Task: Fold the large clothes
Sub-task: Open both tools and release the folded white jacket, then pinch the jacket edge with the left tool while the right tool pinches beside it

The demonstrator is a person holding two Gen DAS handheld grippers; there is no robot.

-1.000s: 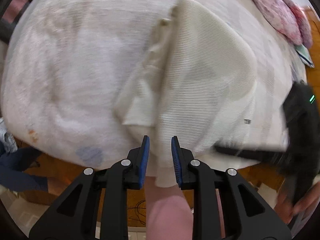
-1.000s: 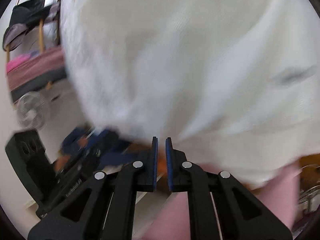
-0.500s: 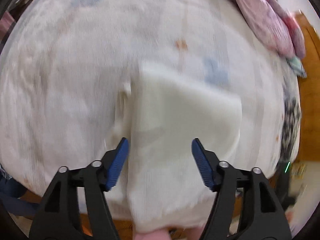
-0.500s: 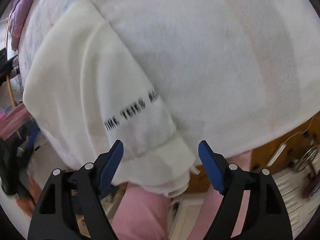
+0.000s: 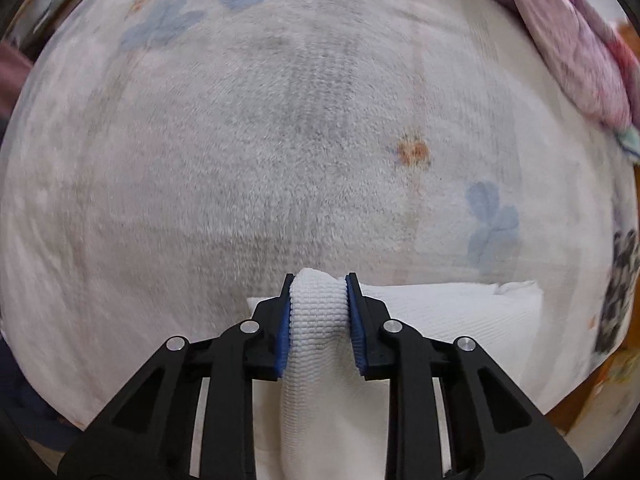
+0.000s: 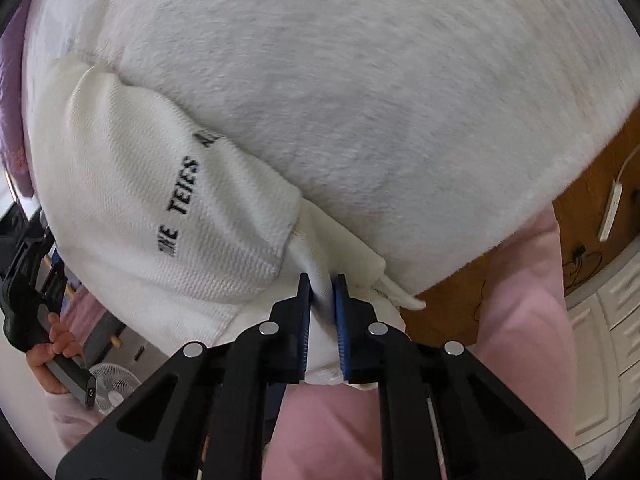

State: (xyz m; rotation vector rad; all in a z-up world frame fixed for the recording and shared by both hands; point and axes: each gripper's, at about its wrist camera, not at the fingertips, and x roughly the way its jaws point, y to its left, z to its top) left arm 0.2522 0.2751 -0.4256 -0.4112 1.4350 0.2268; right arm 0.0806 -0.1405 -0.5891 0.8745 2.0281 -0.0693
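Now, the grip: both grippers, spread wide half a second ago, have closed on the cloth.
Left gripper [image 5: 318,312]: its blue pads pinch a thick rolled bunch of the white garment [image 5: 440,312], which bulges up between them.
Right gripper [image 6: 322,316]: fingers nearly together, clamping a thinner fold near where the ribbed panel with black lettering meets a smoother flap.
Garment position: lies on the near edge of the fleece blanket [image 5: 280,140], already doubled into a compact slab; part of it hangs over that edge toward the person's pink-clad legs [image 6: 520,340].
Left hand [image 6: 52,344]: seen in the right wrist view at the far left, gripping its tool's handle.
What the change means: judged from the closed pads at both ends, the reach-and-grasp step is finished and the garment is held ready for lifting or another fold.
Next need: probably raising both ends together and carrying them away from the near edge, keeping the layers aligned.
Risk: the left bunch is bulky and could slip out unevenly.
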